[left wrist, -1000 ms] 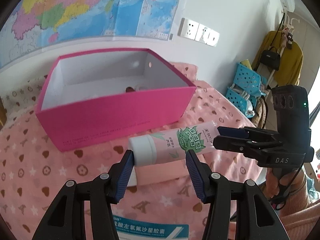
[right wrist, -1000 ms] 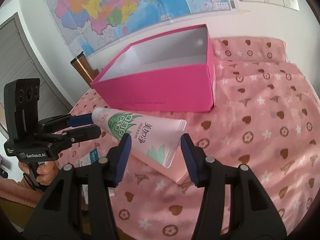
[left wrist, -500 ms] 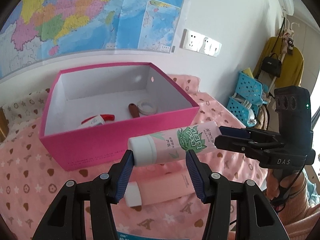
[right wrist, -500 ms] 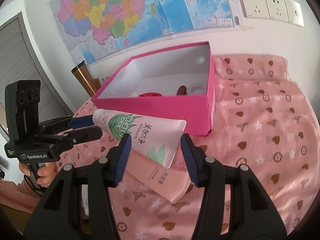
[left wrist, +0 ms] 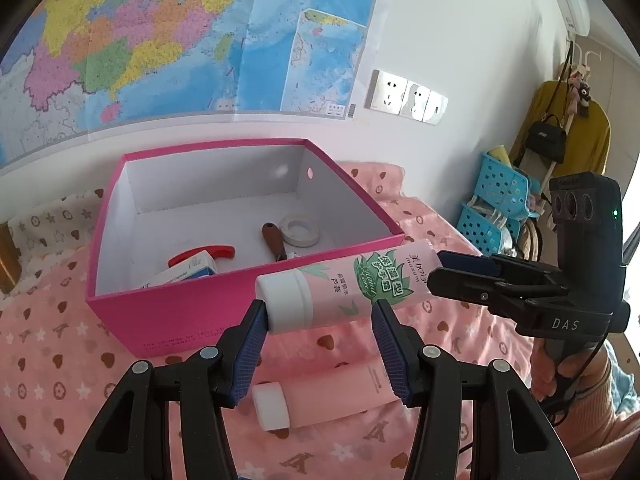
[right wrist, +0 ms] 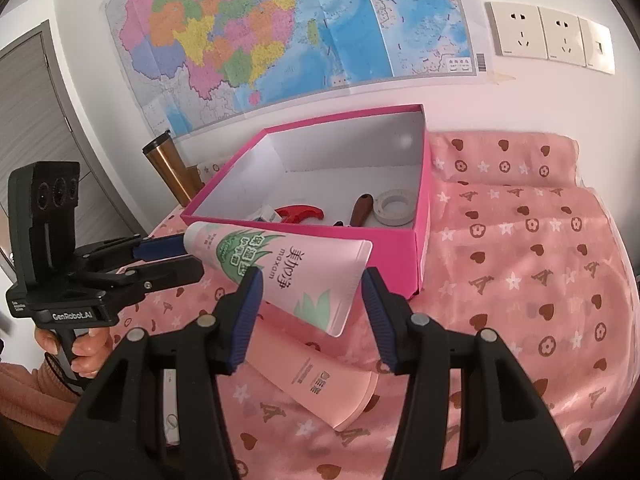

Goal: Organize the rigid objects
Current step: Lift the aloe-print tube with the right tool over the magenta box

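Left wrist view: the tube [left wrist: 352, 288] sits higher than a second ago, now level with the pink box [left wrist: 168, 320] rim, so the tape roll [left wrist: 300, 230] inside has come into sight. The left gripper [left wrist: 318, 332] clamps its white cap end at lower centre; the right gripper [left wrist: 436, 276] reaches in from the right.

Right wrist view: the right gripper [right wrist: 312, 304] pinches the tube's [right wrist: 296, 276] flat end, the left gripper [right wrist: 188, 258] its cap at left. A second tube [right wrist: 320, 380] lies on the pink bedspread [right wrist: 520, 280] below.
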Motion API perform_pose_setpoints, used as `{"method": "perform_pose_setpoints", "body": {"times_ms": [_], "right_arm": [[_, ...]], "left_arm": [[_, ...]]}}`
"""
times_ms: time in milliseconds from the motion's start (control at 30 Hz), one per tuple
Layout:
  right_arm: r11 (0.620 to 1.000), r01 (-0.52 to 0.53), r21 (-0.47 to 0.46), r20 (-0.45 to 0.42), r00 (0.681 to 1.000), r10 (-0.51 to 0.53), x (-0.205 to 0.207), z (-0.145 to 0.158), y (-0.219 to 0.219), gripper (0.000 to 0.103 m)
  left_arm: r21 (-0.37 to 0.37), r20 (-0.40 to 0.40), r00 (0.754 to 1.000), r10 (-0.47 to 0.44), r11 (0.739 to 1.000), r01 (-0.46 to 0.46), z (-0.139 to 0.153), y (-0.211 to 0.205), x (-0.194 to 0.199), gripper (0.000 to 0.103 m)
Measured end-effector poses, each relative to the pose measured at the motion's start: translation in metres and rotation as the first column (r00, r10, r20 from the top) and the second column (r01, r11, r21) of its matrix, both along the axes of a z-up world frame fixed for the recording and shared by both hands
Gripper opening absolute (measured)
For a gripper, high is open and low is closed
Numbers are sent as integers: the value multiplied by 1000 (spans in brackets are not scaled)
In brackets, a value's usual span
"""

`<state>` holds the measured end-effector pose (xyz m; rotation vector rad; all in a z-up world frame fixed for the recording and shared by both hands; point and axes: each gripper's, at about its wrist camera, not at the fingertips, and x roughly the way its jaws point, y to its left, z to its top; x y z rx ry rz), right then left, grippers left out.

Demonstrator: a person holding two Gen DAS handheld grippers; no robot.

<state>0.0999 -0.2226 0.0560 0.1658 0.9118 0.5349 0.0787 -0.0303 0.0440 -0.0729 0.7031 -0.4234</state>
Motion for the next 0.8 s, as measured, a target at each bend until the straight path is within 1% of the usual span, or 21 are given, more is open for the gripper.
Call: {"method": "perform_pose_setpoints", "body": {"times_ms": [800], "right_arm": [[1000,2,-1,17,1000,-2,11,5,-3,54]], "left_arm": [[7,7,1000,1,1000,-1,5,-3,13,54]]}}
